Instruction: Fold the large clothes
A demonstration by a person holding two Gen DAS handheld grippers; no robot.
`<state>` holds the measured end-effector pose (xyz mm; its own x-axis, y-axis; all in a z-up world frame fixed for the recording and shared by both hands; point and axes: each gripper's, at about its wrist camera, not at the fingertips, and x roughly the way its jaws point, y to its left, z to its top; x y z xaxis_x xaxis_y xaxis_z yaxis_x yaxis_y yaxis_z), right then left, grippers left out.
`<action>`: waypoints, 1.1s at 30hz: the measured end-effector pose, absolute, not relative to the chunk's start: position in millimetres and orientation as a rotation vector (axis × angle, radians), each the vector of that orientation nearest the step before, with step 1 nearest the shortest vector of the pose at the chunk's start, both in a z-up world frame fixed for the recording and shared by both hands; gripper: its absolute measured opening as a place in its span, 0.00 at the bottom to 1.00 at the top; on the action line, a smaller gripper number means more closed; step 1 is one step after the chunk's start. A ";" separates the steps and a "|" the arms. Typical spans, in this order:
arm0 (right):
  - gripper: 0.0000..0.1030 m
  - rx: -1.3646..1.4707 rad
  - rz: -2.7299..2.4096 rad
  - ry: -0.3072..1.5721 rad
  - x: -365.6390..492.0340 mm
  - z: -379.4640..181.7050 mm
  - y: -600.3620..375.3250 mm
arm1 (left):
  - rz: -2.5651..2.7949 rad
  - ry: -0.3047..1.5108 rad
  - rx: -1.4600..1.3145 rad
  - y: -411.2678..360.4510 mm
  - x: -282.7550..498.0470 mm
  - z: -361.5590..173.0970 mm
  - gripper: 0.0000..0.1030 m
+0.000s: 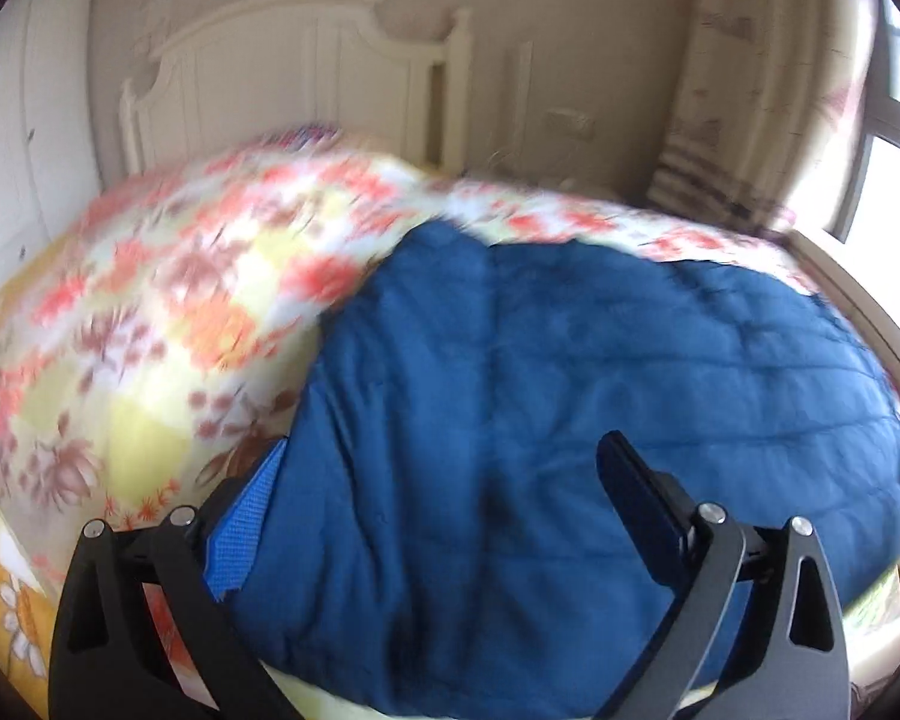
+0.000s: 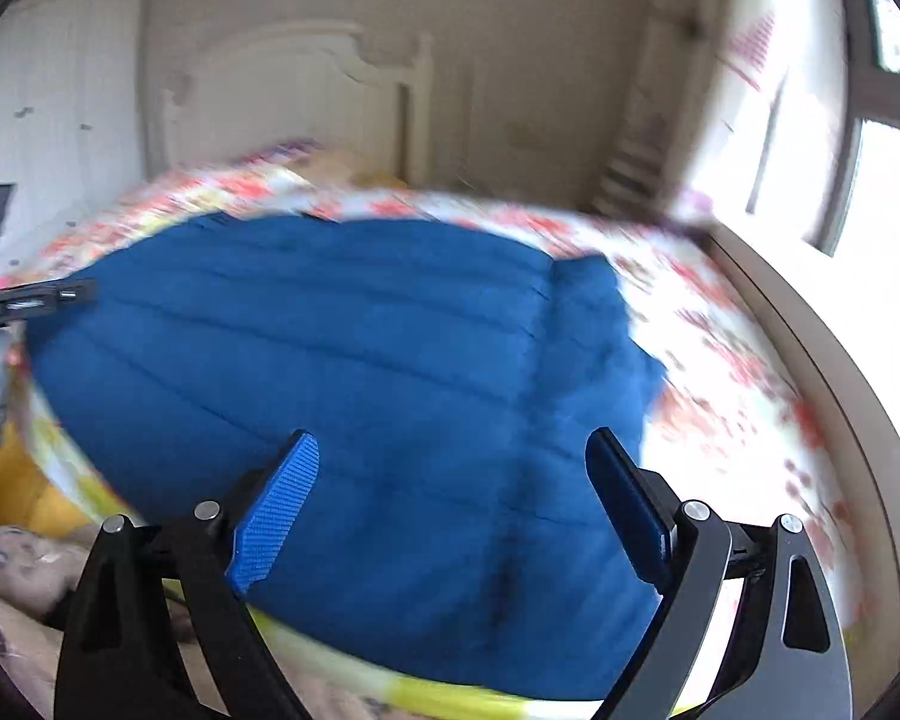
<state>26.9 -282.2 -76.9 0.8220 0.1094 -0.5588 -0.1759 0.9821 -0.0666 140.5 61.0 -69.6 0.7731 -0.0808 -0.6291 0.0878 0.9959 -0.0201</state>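
Bedroom with a white headboard [image 1: 306,60]; on the flowered bedspread [image 1: 168,276] lies a blue padded coat [image 1: 570,372], spread near both grippers. Left gripper [image 1: 444,510] and right gripper [image 2: 450,510] hover spread apart, holding nothing. Slick, puffy fabric could slip from a shallow pinch.

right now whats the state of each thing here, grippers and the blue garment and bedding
left gripper: open, over the garment, holding nothing
right gripper: open, over the garment, holding nothing
blue quilted garment: lying spread on the bed, wrinkled
floral bedspread: covering the bed, bunched up beside the garment
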 end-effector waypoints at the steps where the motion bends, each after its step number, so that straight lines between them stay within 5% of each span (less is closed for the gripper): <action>1: 0.85 -0.141 0.189 0.584 27.0 -75.9 -267.8 | -0.114 0.671 0.029 51.3 137.1 -65.9 0.96; 9: 0.84 -0.335 0.279 0.610 31.8 -100.0 -194.9 | 0.031 0.673 0.165 31.4 151.8 -80.4 0.98; 14: 0.85 -0.261 0.204 0.627 39.9 -99.0 -231.5 | 0.092 0.776 -0.098 121.8 174.6 -100.8 0.98; 20: 0.85 -0.134 0.031 0.670 23.9 -100.8 -316.5 | 0.187 0.730 -0.029 133.4 166.1 -87.0 0.98; 27: 0.85 0.178 -0.032 0.721 -47.4 -115.8 -390.1 | 0.348 0.618 0.012 133.2 147.8 -54.2 0.98; 33: 0.73 0.542 0.191 0.693 -60.2 -143.1 -400.4 | 0.127 0.467 0.133 50.0 130.0 -9.8 0.98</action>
